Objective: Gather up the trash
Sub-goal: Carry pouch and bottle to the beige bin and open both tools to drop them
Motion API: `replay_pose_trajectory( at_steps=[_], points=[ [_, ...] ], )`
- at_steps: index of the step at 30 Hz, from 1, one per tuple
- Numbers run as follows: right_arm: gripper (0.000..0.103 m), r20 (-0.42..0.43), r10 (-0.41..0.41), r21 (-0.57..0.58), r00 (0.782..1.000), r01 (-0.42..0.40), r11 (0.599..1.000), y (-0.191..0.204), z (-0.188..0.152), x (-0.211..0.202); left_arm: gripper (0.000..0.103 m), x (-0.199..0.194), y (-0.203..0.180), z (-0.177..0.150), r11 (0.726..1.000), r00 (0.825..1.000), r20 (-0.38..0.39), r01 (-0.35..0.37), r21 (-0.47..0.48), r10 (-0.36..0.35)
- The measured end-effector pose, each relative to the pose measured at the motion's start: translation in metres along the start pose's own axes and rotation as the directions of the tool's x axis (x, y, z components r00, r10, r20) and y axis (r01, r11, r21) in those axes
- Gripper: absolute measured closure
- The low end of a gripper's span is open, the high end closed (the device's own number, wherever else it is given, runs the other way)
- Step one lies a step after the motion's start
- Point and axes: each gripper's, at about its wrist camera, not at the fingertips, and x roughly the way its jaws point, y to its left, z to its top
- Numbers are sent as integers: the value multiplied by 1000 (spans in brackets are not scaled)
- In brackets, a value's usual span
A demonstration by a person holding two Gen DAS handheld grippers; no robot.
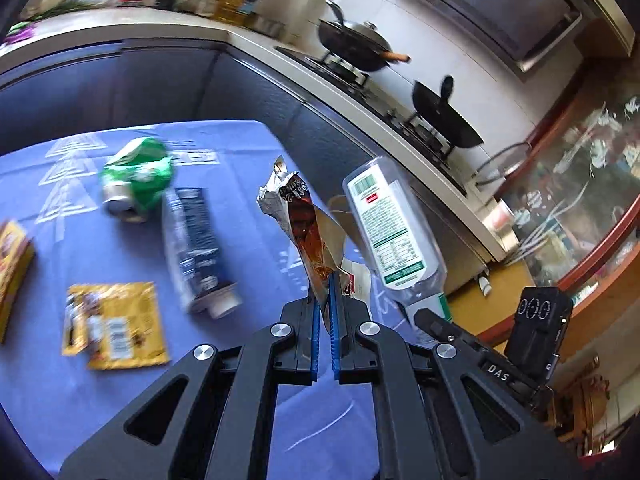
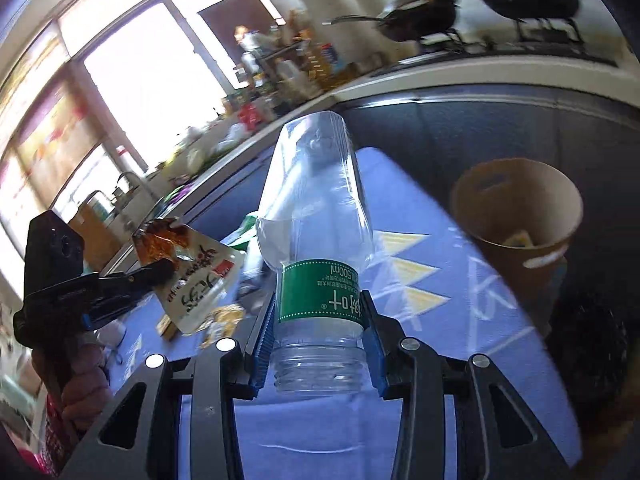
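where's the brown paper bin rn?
Right wrist view, right side: the brown paper bin stands open on the blue tablecloth, right of the clear bottle held in the right gripper, below the stove counter.

Black hand-held gripper, blue pads

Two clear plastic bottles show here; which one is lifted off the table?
The green-labelled bottle, clamped in the right tongs; the dark-labelled bottle lies on the blue cloth.

Two clear plastic bottles are showing: one green-labelled, one dark-labelled. One crushed green can, one foil snack wrapper, one yellow sachet, one brown paper cup and two black pans are showing.
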Motion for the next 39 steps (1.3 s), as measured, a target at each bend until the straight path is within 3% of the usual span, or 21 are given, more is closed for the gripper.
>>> replay_pose_trajectory(
  at_steps=[5,7,12,13,14,15,16,17,19,23,26,29,36,39],
  points=[
    [63,-65,-99,217,993,111,970,-108,36,0,99,130,-70,59,994,990,-133,49,93,-37],
    [63,-103,-127,238,987,148,960,-137,50,6,99,183,-85,73,994,980,-196,63,90,-45],
    [62,-193,-201,218,960,242,946,-177,79,31,95,287,-100,86,994,950,-305,-29,105,60],
    [61,-206,-205,217,957,248,944,-183,80,33,88,301,-99,86,993,943,-321,-55,105,86],
    [59,-210,-209,217,955,254,942,-187,81,36,59,312,-97,85,991,936,-336,-77,107,109],
    [55,-199,-220,214,955,261,941,-187,81,36,40,319,-96,85,989,931,-339,-103,109,134],
    [46,-178,-230,205,957,265,942,-187,81,35,39,321,-96,84,985,933,-322,-125,119,157],
    [45,-151,-240,192,959,267,944,-185,81,32,39,322,-98,84,981,934,-314,-134,140,172],
    [45,-101,-241,181,965,256,949,-182,79,29,40,315,-101,80,978,935,-308,-125,169,173],
    [45,-5,-223,211,975,219,953,-176,67,11,40,264,-99,66,973,959,-242,-94,209,144],
    [45,47,-197,205,979,184,961,-160,55,0,40,212,-95,40,967,978,-167,-83,243,126],
    [46,65,-176,173,982,162,971,-138,37,-1,40,167,-86,5,960,983,-125,-97,262,133],
    [48,-17,-98,81,995,99,992,-73,-14,21,40,76,-32,-71,961,970,-96,-200,192,222],
    [48,-38,-94,33,995,95,995,-46,-34,27,40,42,-3,-92,953,954,-83,-275,127,287]
  ],
)
